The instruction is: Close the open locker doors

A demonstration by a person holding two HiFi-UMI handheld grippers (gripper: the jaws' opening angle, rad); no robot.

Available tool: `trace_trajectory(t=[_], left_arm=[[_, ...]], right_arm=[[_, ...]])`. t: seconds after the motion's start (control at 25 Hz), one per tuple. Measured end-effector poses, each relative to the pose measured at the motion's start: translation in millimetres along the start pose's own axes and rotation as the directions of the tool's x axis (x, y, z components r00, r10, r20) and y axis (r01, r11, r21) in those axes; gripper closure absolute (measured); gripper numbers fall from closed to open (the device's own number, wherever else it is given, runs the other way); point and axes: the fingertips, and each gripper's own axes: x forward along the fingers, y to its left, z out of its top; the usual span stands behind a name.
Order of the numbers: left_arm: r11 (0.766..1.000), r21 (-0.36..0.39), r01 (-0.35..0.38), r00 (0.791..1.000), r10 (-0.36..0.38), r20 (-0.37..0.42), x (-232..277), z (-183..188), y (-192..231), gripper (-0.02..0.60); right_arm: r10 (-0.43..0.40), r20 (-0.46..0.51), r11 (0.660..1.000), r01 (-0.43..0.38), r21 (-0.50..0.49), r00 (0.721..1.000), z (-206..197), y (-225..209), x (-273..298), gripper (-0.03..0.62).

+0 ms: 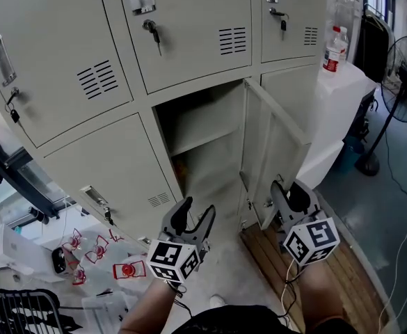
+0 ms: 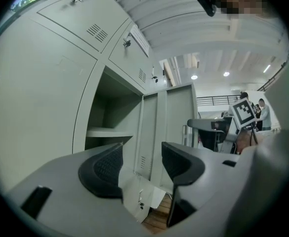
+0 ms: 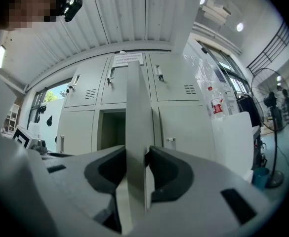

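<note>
The grey locker bank has one lower compartment standing open, a shelf inside it. Its door swings out toward me, edge-on in the right gripper view. My right gripper is shut on that door's free edge, both pads pressing on the sheet metal. My left gripper is open and empty, held low in front of the open compartment and apart from the door.
The other locker doors are closed, some with keys hanging in the locks. A water bottle stands on a white counter right of the lockers. A floor fan is at far right; plastic bags lie at lower left.
</note>
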Motion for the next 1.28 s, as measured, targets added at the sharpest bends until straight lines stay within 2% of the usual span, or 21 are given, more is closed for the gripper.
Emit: trace_trajectory(t=[0.12, 0.32, 0.8, 1.04, 1.28], left_arm=[[1.000, -0.002, -0.002, 1.000, 0.002, 0.002, -2.5, 0.8, 1.2, 0.342], [1.000, 0.002, 0.002, 1.000, -0.002, 0.003, -6.5, 1.1, 1.2, 0.342], [1.000, 0.013, 0.016, 1.000, -0.016, -0.004, -7.3, 0.8, 9.9, 0.332], [0.999, 0.016, 0.043, 0.999, -0.043, -0.008, -4.2, -1.7, 6.0, 0.321], [0.997, 0.028, 0.072, 0.997, -0.071, -0.015, -2.2, -2.8, -1.5, 0.305]], right_arm=[[0.005, 0.004, 1.000, -0.005, -0.001, 1.000, 0.1, 7.2, 0.4, 0.464], [0.065, 0.015, 0.998, -0.065, -0.007, 0.998, -1.2, 28.0, 3.0, 0.451], [0.146, 0.031, 0.989, -0.146, 0.012, 0.989, -0.1, 56.5, 14.5, 0.424], [0.203, 0.028, 0.979, -0.204, 0.018, 0.979, -0.5, 72.0, 21.2, 0.410], [0.289, 0.031, 0.954, -0.291, 0.071, 0.957, -0.3, 88.1, 29.8, 0.407]])
